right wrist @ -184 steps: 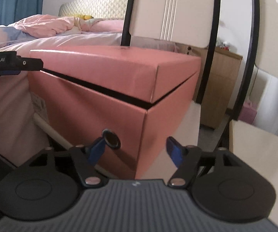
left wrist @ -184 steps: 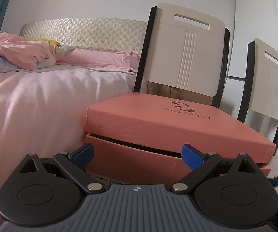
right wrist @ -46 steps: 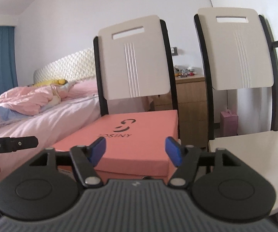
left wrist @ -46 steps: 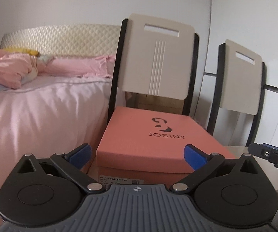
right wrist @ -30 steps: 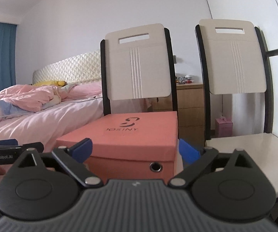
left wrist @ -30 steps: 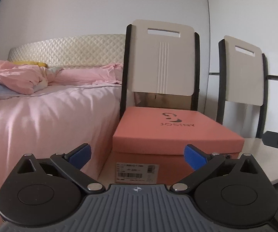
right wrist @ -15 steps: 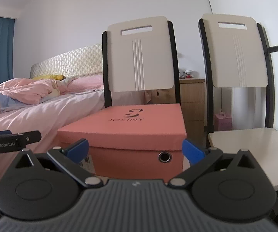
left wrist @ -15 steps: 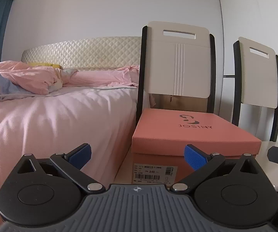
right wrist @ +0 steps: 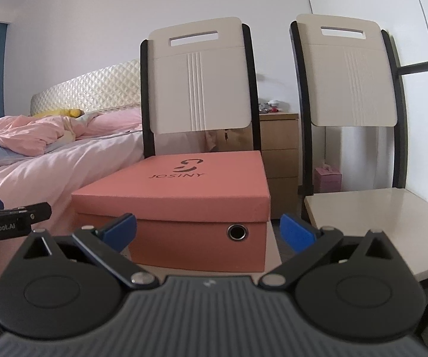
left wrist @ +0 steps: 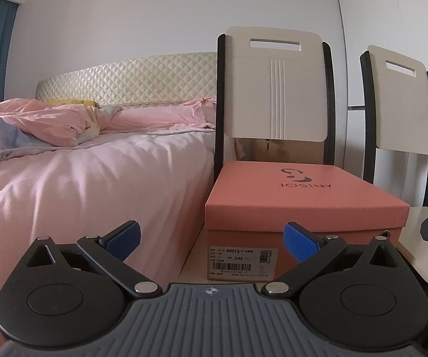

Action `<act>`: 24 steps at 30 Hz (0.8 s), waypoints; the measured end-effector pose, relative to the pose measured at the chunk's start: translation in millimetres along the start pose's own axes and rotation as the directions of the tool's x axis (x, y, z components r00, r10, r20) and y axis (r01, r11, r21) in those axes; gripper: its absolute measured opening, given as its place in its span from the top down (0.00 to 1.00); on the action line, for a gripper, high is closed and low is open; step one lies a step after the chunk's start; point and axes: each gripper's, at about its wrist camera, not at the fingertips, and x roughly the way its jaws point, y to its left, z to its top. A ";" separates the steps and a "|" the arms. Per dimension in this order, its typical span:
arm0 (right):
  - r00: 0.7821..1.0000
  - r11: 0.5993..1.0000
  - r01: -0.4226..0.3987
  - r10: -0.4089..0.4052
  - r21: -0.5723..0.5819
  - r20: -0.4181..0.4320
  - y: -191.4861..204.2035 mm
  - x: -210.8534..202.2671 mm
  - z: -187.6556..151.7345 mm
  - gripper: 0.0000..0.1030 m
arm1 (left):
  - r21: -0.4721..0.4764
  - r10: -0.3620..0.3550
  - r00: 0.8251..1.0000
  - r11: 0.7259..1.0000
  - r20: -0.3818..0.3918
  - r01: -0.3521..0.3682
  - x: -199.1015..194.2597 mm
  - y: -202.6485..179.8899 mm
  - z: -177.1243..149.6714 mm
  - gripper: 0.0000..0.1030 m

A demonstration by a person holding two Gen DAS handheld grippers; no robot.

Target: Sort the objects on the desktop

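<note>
A salmon shoebox point(right wrist: 184, 190) with its lid on is sitting on the seat of a cream chair point(right wrist: 199, 89) just beside the bed point(left wrist: 80, 184). A rumpled pink duvet point(left wrist: 44, 122) is lying on the bed. The neighbouring chair's seat point(right wrist: 371, 211) is standing alongside.

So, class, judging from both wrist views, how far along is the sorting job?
Done: the salmon shoebox sits closed, lid on, on the chair seat beside the bed. In hand: nothing; the left gripper and right gripper are both open and empty, short of the box. Left: no other loose items show, so I cannot tell.
</note>
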 end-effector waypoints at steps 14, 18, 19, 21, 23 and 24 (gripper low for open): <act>1.000 1.000 -0.003 0.003 -0.011 -0.005 -2.3 0.9 -1.5 0.00 | 0.010 0.000 1.000 1.000 -0.005 0.000 1.1 1.4 -0.8 0.00; 1.000 1.000 -0.005 0.005 -0.011 -0.005 -2.9 0.7 -1.6 0.00 | 0.011 0.000 1.000 1.000 -0.005 0.000 1.3 0.3 -0.9 0.00; 1.000 1.000 -0.004 0.004 -0.012 -0.005 -2.8 0.7 -1.7 0.00 | 0.012 0.000 1.000 1.000 -0.005 0.000 1.5 1.0 -0.7 0.00; 1.000 1.000 -0.003 0.003 -0.011 -0.005 -3.2 1.1 -1.7 0.00 | 0.013 0.001 1.000 1.000 -0.006 -0.001 1.6 0.4 -0.8 0.00; 1.000 1.000 -0.003 0.003 -0.011 -0.005 -3.4 1.3 -1.7 0.00 | 0.012 0.001 1.000 1.000 -0.006 -0.001 1.7 0.7 -1.0 0.00; 1.000 1.000 -0.003 0.002 -0.012 -0.005 -3.3 1.4 -1.8 0.00 | 0.011 0.002 1.000 1.000 -0.007 -0.002 1.3 1.5 -1.2 0.00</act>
